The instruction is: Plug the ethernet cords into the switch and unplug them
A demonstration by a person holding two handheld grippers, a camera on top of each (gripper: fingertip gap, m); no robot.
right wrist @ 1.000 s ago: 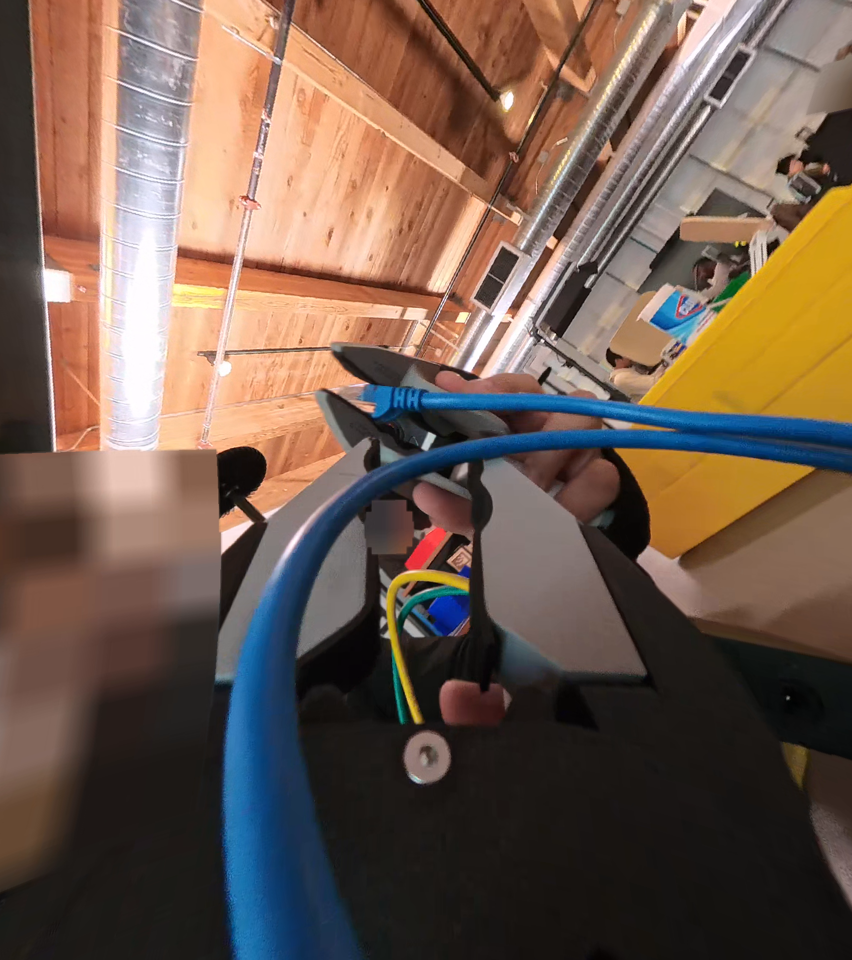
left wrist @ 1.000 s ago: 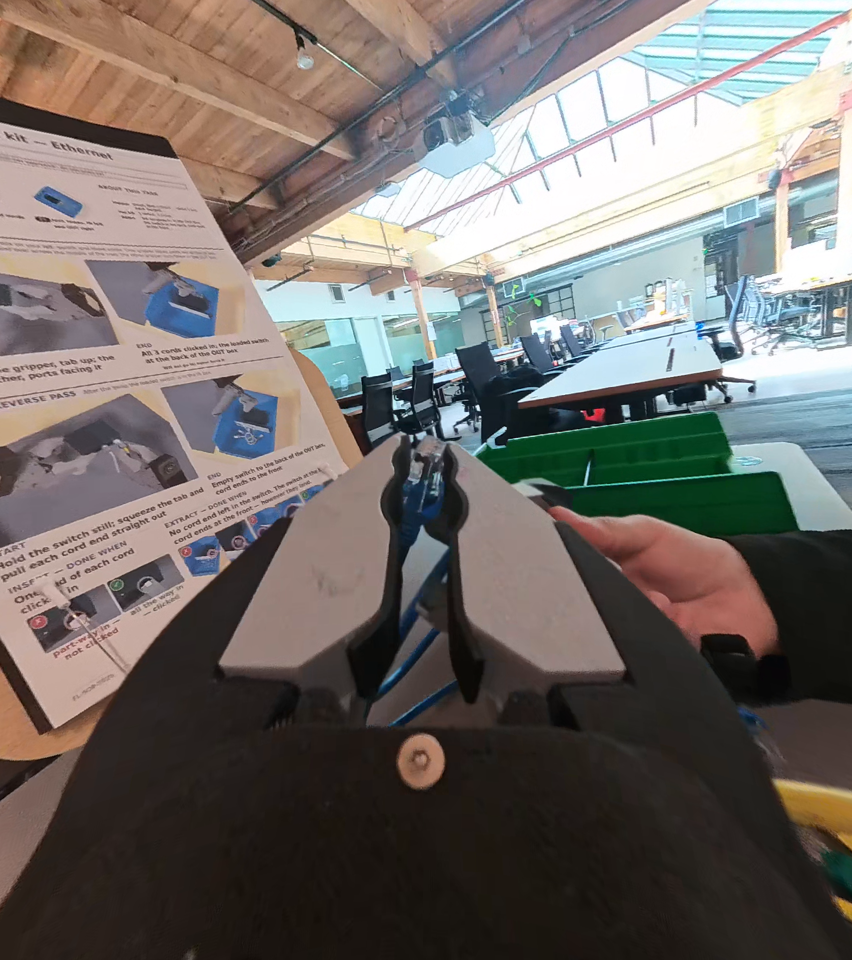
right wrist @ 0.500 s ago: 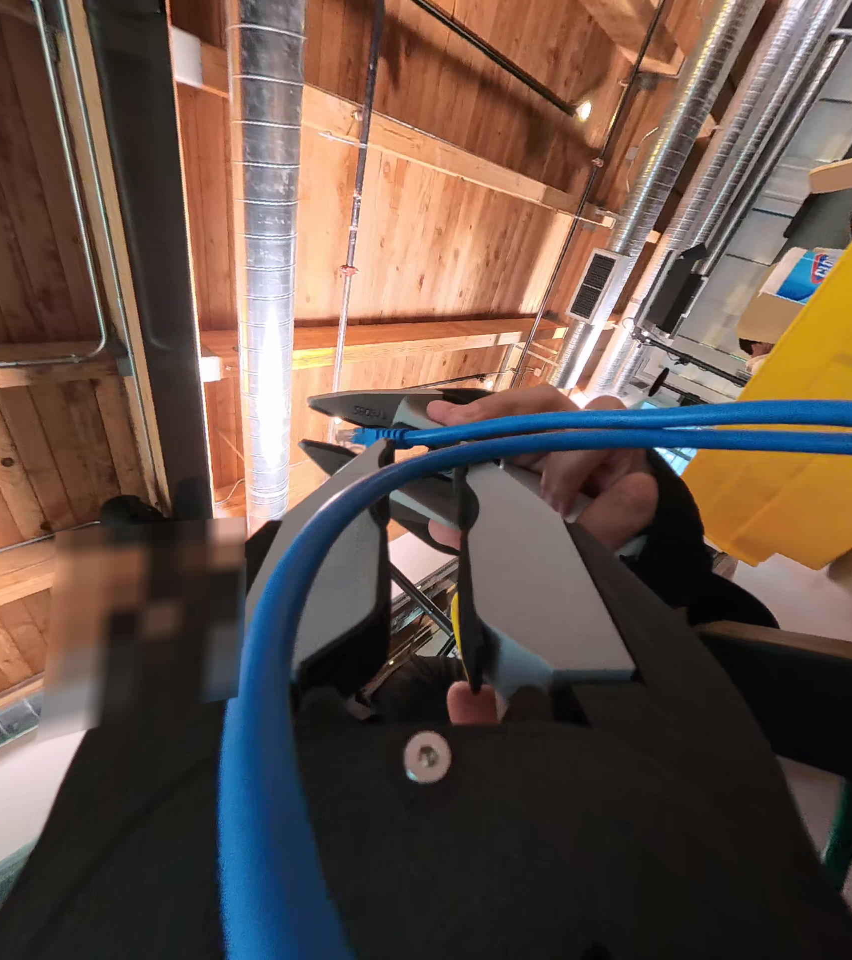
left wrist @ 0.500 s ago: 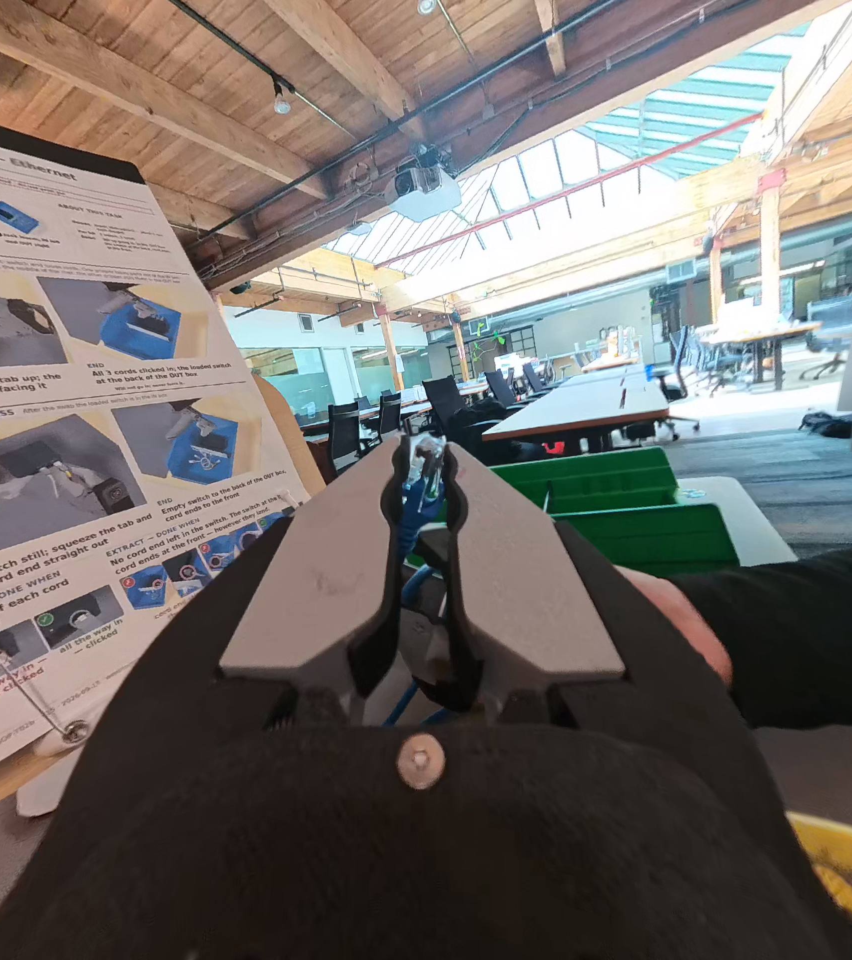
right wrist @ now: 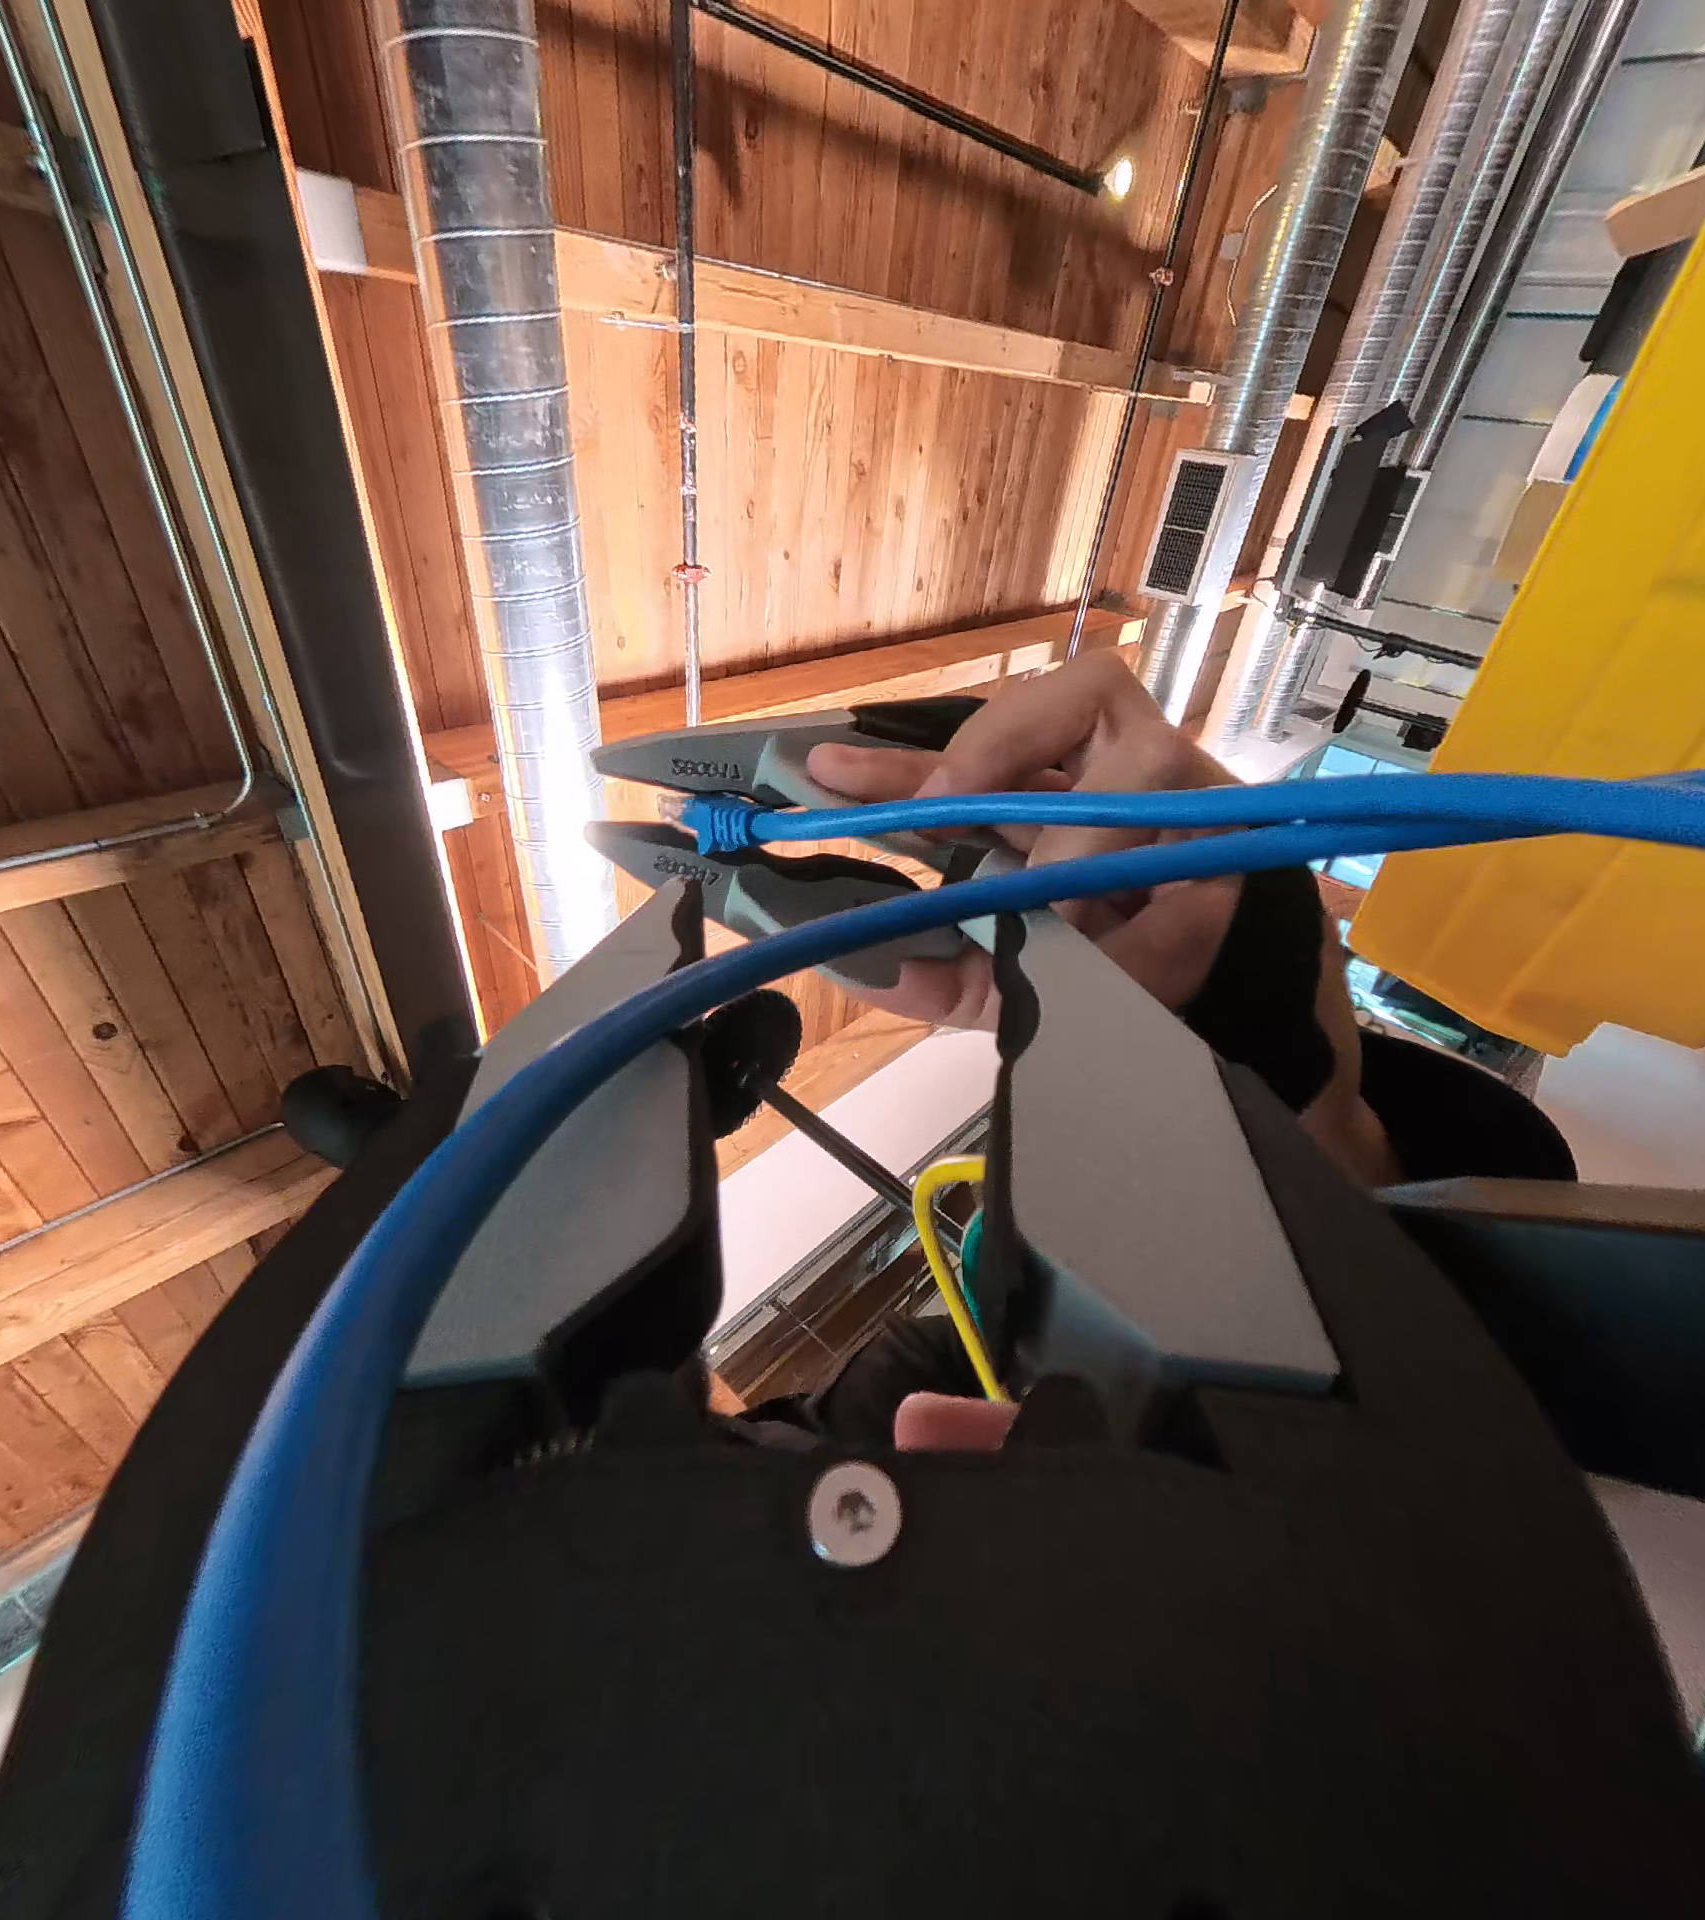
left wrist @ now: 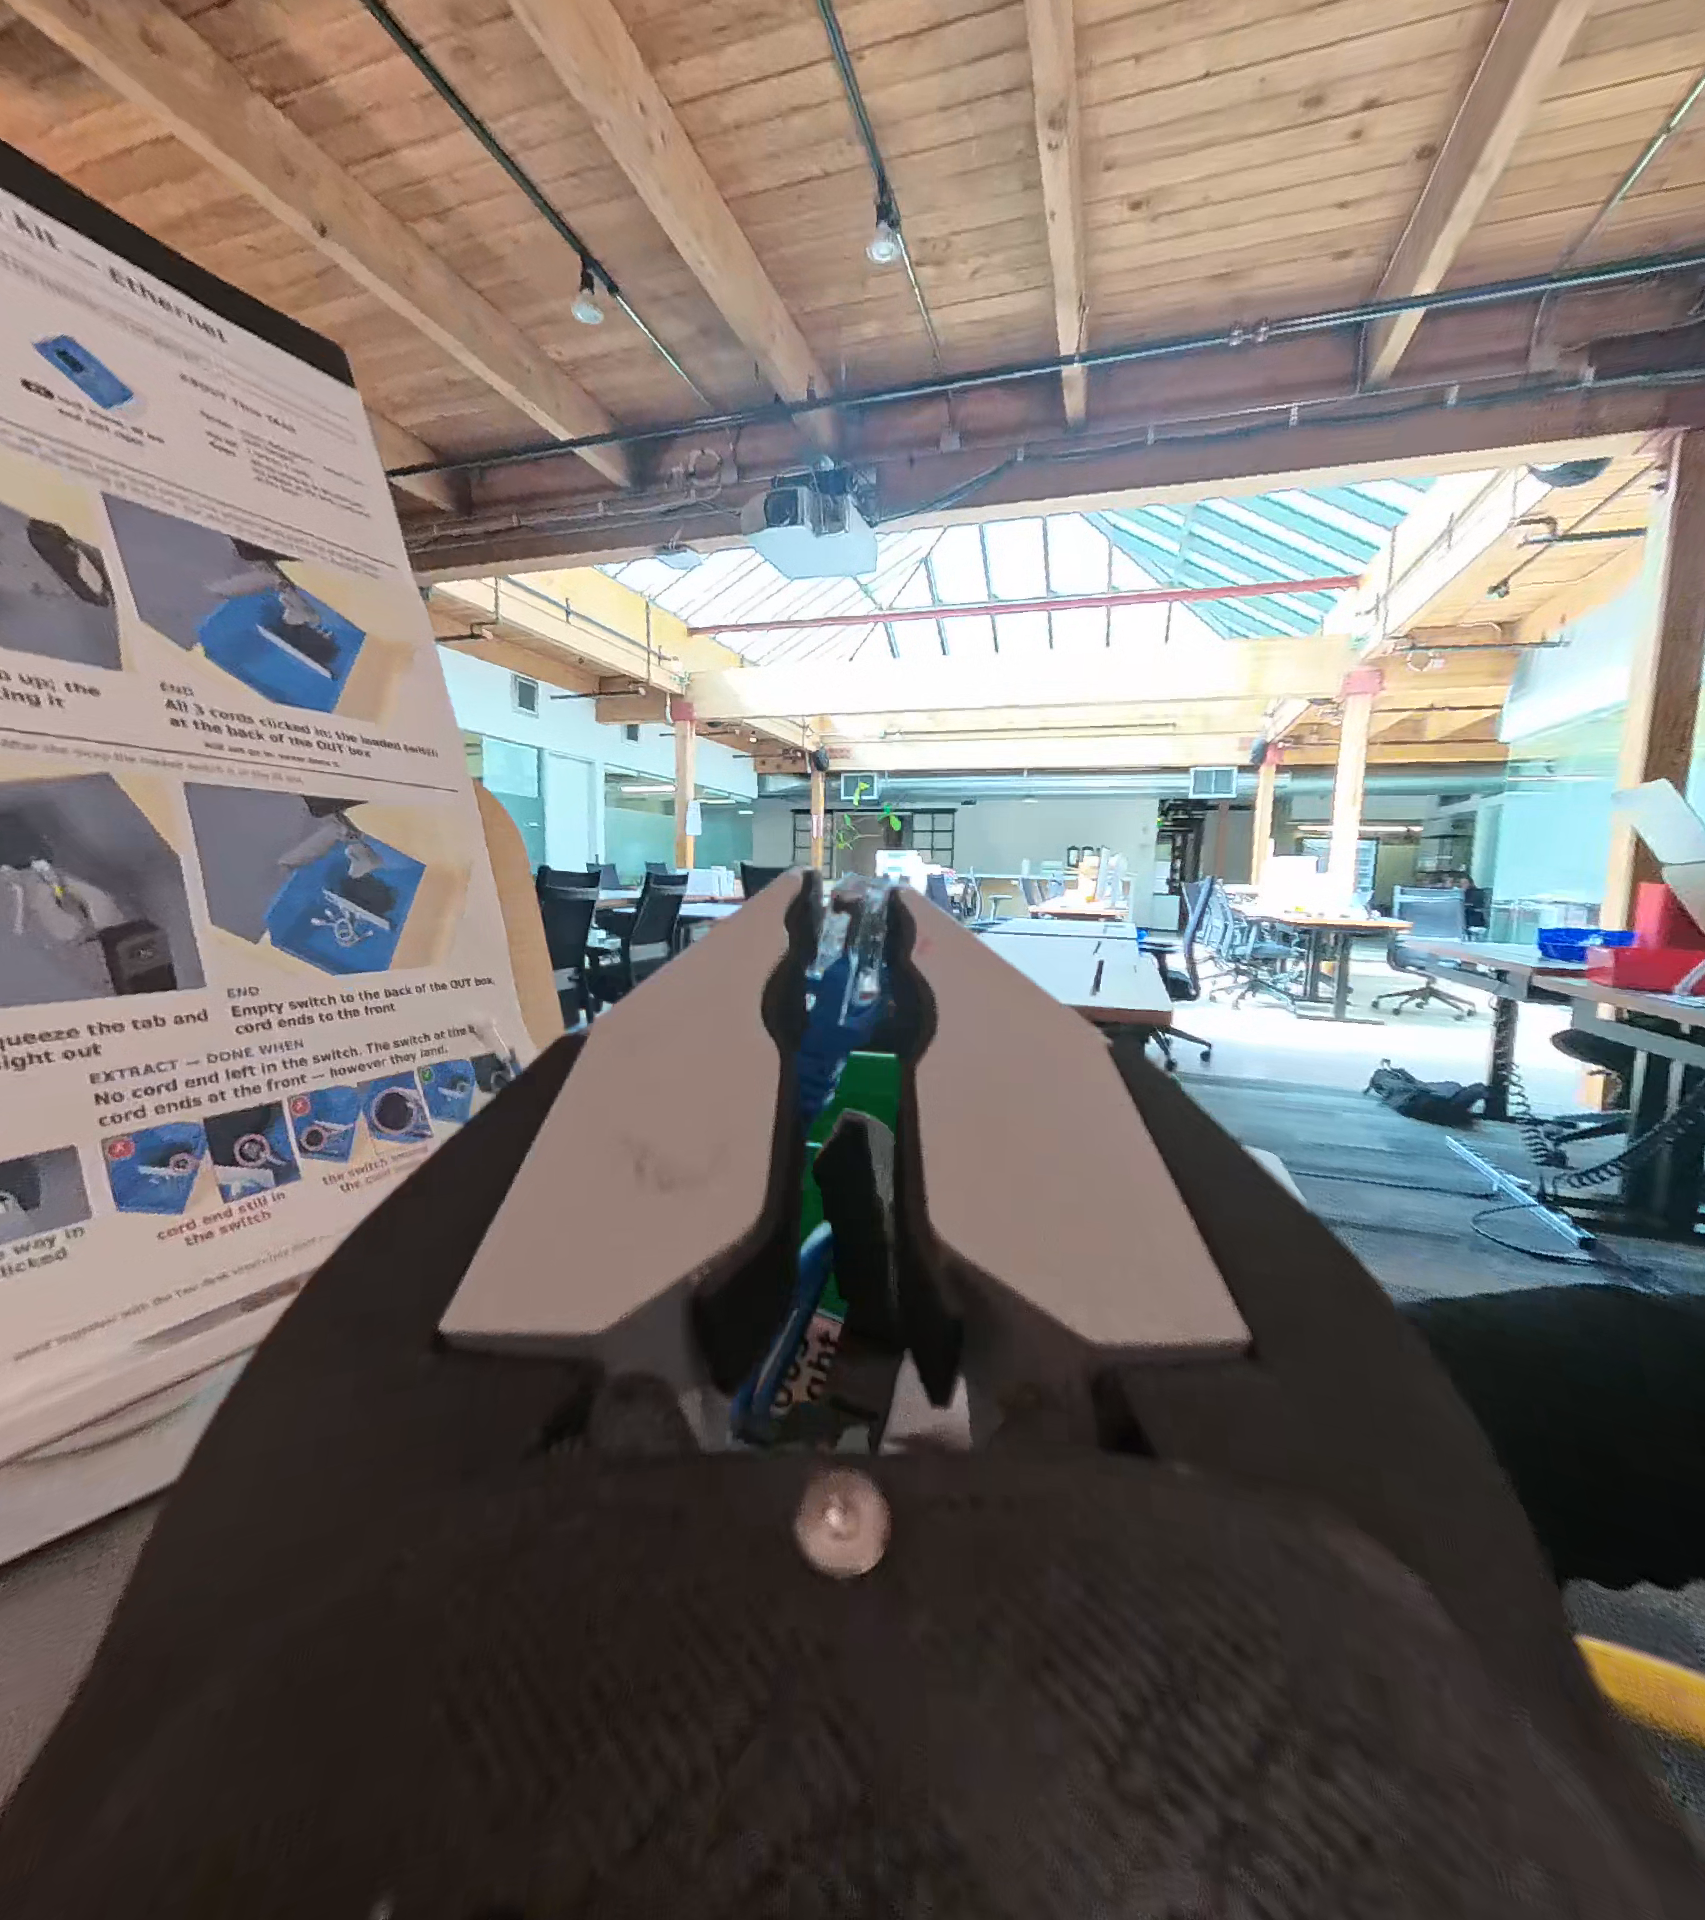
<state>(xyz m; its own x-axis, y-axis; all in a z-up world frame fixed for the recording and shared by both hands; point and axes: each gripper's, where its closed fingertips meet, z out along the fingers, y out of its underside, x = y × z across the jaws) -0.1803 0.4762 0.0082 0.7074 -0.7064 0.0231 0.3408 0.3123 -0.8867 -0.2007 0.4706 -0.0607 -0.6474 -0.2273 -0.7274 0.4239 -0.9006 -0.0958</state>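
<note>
Open office under timber ceiling; instruction sheet [left wrist: 131,831] stands left. Left gripper [left wrist: 853,914] fingers pinch blue cord [right wrist: 1087,821] plug; right gripper [right wrist: 843,914] fingers wide, cord looped across them.

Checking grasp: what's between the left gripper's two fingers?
The blue ethernet cord, its clear plug at the tips of the left gripper. Both views show it; the right wrist view shows it from the side.
</note>
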